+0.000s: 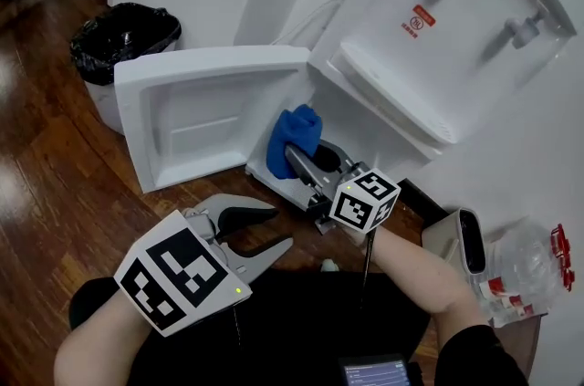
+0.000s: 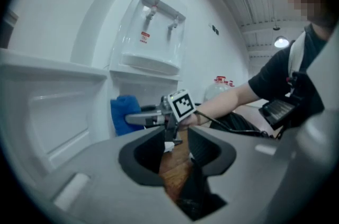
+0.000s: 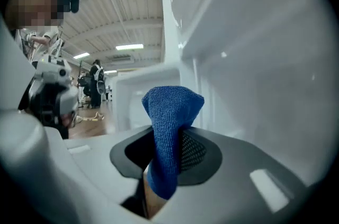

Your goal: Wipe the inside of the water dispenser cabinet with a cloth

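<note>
The white water dispenser [image 1: 438, 37] leans across the upper right of the head view. Its lower cabinet door [image 1: 182, 92] stands swung open to the left. My right gripper [image 1: 297, 158] is shut on a blue cloth [image 1: 294, 142] and holds it at the mouth of the cabinet, beside the door's hinge edge. In the right gripper view the cloth [image 3: 169, 112] sticks up between the jaws, close to a white wall. The left gripper view shows the cloth [image 2: 124, 112] and the right gripper [image 2: 139, 118] ahead. My left gripper [image 1: 283, 227] hovers lower left, its jaws slightly apart and empty.
A bin lined with a black bag [image 1: 123, 37] stands behind the open door. A beige device [image 1: 461, 243] and a clear bottle with red parts [image 1: 525, 270] sit at the right. Wooden floor [image 1: 55, 174] lies to the left. A small screen [image 1: 374, 370] hangs at the person's chest.
</note>
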